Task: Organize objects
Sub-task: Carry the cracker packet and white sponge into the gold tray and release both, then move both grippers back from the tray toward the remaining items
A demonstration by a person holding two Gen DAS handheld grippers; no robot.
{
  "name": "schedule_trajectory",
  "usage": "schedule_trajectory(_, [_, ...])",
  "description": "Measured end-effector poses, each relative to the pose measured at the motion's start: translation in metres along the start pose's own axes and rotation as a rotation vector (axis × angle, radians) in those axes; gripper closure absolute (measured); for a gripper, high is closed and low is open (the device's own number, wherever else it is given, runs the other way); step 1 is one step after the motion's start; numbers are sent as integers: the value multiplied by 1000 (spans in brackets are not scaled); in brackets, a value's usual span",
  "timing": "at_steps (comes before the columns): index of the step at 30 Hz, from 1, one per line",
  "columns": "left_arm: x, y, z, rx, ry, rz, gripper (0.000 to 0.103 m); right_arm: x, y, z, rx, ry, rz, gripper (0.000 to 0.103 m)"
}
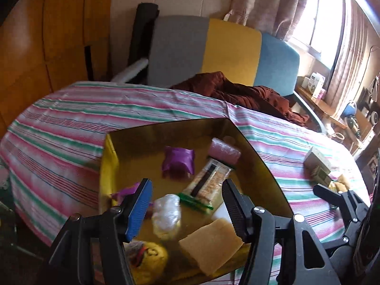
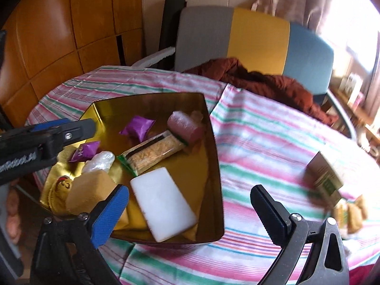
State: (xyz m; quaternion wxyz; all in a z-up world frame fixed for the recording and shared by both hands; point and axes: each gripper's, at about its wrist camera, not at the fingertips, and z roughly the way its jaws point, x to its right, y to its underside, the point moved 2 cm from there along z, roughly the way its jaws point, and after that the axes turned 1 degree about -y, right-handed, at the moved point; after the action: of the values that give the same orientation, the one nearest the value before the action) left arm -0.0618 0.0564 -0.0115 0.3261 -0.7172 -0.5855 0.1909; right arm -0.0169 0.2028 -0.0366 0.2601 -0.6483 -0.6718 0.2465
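On the striped tablecloth [image 2: 261, 128] sits a gold box [image 2: 211, 166] with snacks and small things inside. In the right wrist view the box fills the middle and the 9 o'clock side. A white block [image 2: 163, 201] lies flat in the box near its 6 o'clock wall. A long cracker pack [image 2: 154, 152] lies just past it, toward 12 o'clock. A pink roll [image 2: 185, 125] rests at the far end of the pack. Two purple candy bags [image 2: 137, 127] lie toward 10 o'clock. A tan sponge [image 2: 90, 192] and a yellow smiley toy [image 2: 60, 187] sit at the 8 o'clock corner, touching each other.

The right gripper [image 2: 190, 206] has its fingers spread wide apart and holds nothing. Its blue finger [image 2: 111, 213] is over the box by the tan sponge. The white block shows between the two fingers, nearer the blue one. The other finger is out over the cloth.

The left gripper [image 1: 187, 204] is open wide too, and it holds nothing. It hangs over the box. A clear plastic bag [image 1: 166, 213] and the cracker pack show between its fingers.

Outside the box, at 3 o'clock in the right wrist view, a small green and tan carton [image 2: 325, 178] stands on the cloth. Some little wrapped snacks [image 2: 351, 211] lie just beside it. They are blurred. A brown cloth [image 2: 266, 83] lies heaped at 1 o'clock, by a gray, yellow and blue chair [image 2: 258, 38].
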Motion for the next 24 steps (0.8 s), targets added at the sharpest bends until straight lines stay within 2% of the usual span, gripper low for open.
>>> schedule_trajectory(5, [2,3,-8,25,-41,23,41,0,1,-3,2,1,-4,0])
schedule_trajectory(10, [8,9,-10,21,-40,43,41,2,4,-4,7,10,6,0])
schedule_trajectory(16, [17,14,-11,15,-37,70,41,12,3,-11,52,86,23,0])
schedule_trajectory(21, [24,15,-15,35,-50,107,41,21,5,-11,38,78,40,0])
schedule_trajectory(23, [25,15,-16,38,-48,115,41,24,3,-21,81,76,24,0])
schedule_trajectory(24, [26,14,-16,39,-46,116,41,26,1,-31,131,88,16,0])
